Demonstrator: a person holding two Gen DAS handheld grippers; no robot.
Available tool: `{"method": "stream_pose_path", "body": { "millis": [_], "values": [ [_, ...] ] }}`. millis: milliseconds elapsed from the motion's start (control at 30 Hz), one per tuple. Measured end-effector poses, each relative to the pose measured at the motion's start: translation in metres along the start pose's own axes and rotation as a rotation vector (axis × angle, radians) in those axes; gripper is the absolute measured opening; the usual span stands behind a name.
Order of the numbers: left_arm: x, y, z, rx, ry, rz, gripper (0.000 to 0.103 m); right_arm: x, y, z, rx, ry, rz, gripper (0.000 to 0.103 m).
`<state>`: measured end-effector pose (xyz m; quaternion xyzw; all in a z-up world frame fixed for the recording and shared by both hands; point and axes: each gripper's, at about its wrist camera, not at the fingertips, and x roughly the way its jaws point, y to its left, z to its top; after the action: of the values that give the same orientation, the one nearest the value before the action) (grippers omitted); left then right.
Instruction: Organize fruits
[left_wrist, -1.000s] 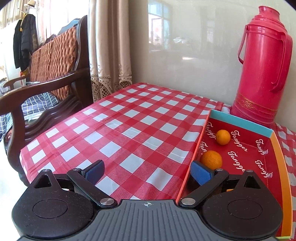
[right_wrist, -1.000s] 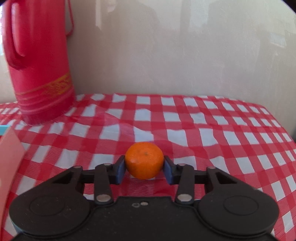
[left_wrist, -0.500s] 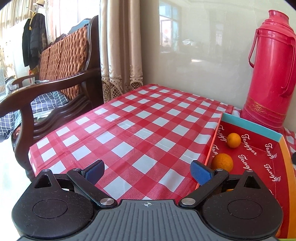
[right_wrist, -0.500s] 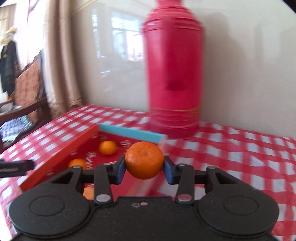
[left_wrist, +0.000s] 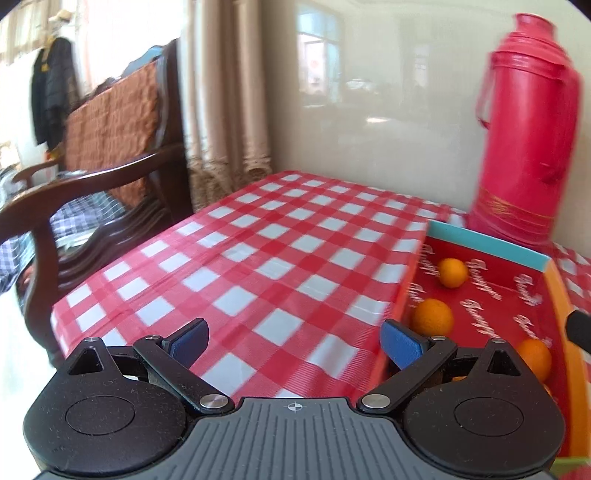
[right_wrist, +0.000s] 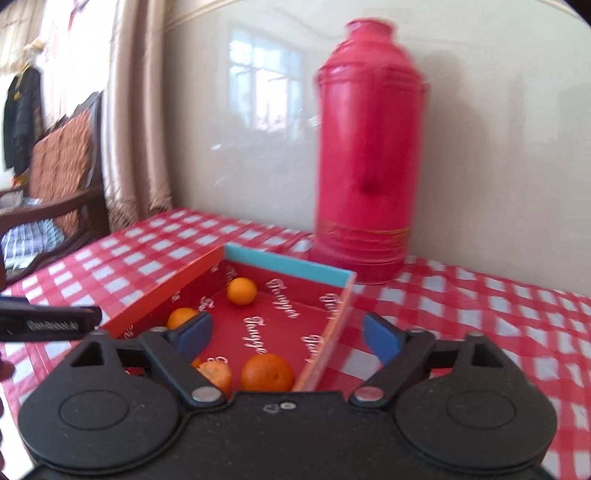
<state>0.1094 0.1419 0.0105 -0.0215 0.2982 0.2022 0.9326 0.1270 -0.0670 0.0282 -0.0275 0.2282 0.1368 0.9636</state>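
Four oranges, we think, in the box (right_wrist: 334, 275); right gripper (right_wrist: 286, 334) jaws opening w/ nothing between; left gripper (left_wrist: 293, 338) wide apart, empty.

Both grippers looked alike — left gripper (left_wrist: 293, 338) and right gripper (right_wrist: 286, 332) had black linkage arms, silver pivot screws, blue pads.

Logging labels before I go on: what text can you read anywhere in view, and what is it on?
"Tangger", as best it reads, in white script, repeated across the inside of the red box.
White lettering on the left gripper, seen at the left edge of the right wrist view: too blurred to read.
Red thermos: a gold band, no legible words.
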Motion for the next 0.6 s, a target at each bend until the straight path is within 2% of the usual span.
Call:
{"method": "stream_pose_path", "body": {
  "millis": [33, 167, 367, 467, 600],
  "values": [
    [-0.005, -0.004, -0.001, 0.017, -0.002, -0.016, 0.099, -0.01, -0.003, -0.003, 0.025, -0.007, -0.023, 0.097],
    [-0.04, -0.012, -0.009, 0.066, -0.019, -0.068, 0.099, -0.052, -0.017, -0.019, 0.134, 0.013, -0.08, 0.097],
    [-0.116, -0.008, -0.02, 0.114, -0.061, -0.131, 0.101, -0.117, -0.03, -0.033, 0.261, 0.038, -0.155, 0.097],
    [-0.154, -0.005, -0.024, 0.138, -0.111, -0.144, 0.103, -0.144, -0.026, -0.037, 0.256, 0.04, -0.194, 0.097],
    [-0.187, 0.002, -0.029, 0.141, -0.13, -0.18, 0.103, -0.173, -0.015, -0.038, 0.228, 0.015, -0.232, 0.097]
  ]
}}
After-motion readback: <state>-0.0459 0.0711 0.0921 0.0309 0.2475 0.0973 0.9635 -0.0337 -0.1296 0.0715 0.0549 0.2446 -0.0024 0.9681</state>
